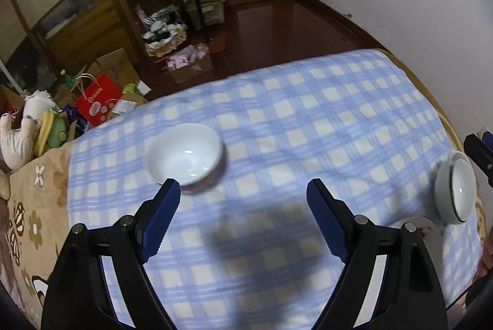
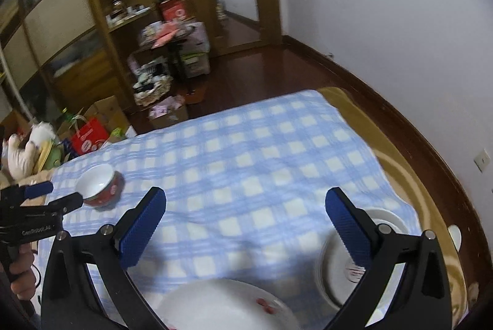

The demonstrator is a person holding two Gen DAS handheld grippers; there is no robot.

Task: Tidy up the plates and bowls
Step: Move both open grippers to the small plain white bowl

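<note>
A lived-in home bedroom: bed under a blue checked blanket [image 1: 308, 114], wooden wardrobe [image 1: 77, 6] far left, plush toys [image 1: 21, 130], gift bags [image 1: 97, 102], dark wood floor [image 1: 277, 28].

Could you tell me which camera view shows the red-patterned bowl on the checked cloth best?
The left wrist view: the red-patterned bowl sits large and near centre, its white inside open to view. In the right wrist view it is small, at the left edge, but its red outside shows better.

Cloth [image 1: 277, 120]: blue/cream check. Bowl [image 1: 185, 156] at 9 o'clock: white inside, red patterned outside. Plate [image 2: 222, 308] at 6: white, red marks. Gripper pads [image 2: 143, 228]: blue.
</note>
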